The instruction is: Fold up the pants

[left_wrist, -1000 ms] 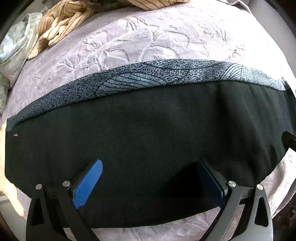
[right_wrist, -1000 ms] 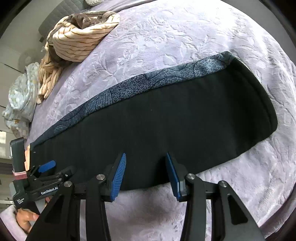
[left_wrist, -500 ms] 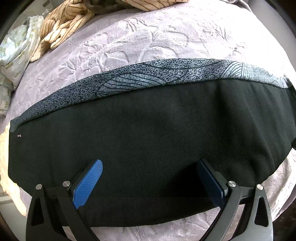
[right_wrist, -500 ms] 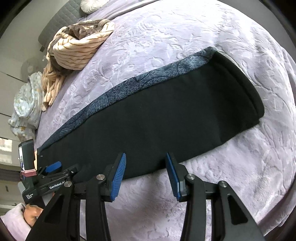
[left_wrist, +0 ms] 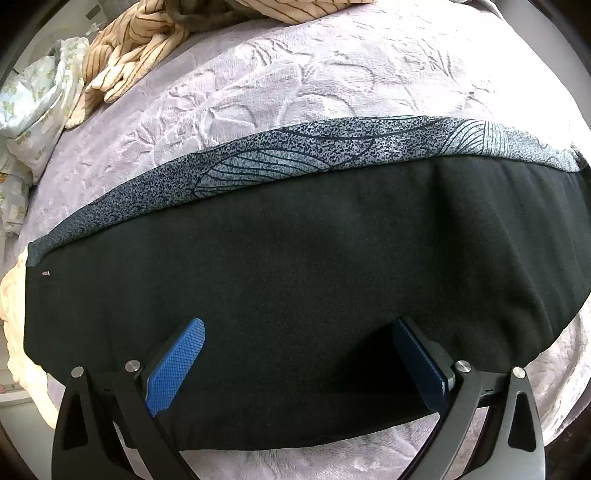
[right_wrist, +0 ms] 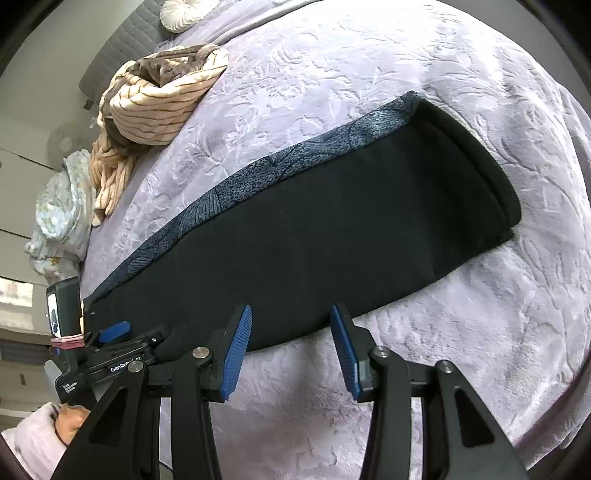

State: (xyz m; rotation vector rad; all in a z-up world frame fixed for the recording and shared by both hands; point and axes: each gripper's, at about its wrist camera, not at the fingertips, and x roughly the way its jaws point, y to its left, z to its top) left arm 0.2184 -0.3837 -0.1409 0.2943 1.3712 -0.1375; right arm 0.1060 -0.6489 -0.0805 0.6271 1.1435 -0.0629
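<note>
Both wrist views look steeply down, close, sharing the pants [left_wrist: 295, 295].

I'm working in a bedroom, in a home. Under my cameras is a bed spread with a lilac plush blanket [right_wrist: 424, 74] embossed with a leaf pattern. Toward its far end I see a heap of cream and brown striped laundry [right_wrist: 159, 107], a grey quilted headboard [right_wrist: 125, 48] and a round white ruffled cushion [right_wrist: 179, 13]. Floral-print bedding [left_wrist: 37, 96] is bunched beside the bed, against white cabinet fronts [right_wrist: 22, 199].
</note>
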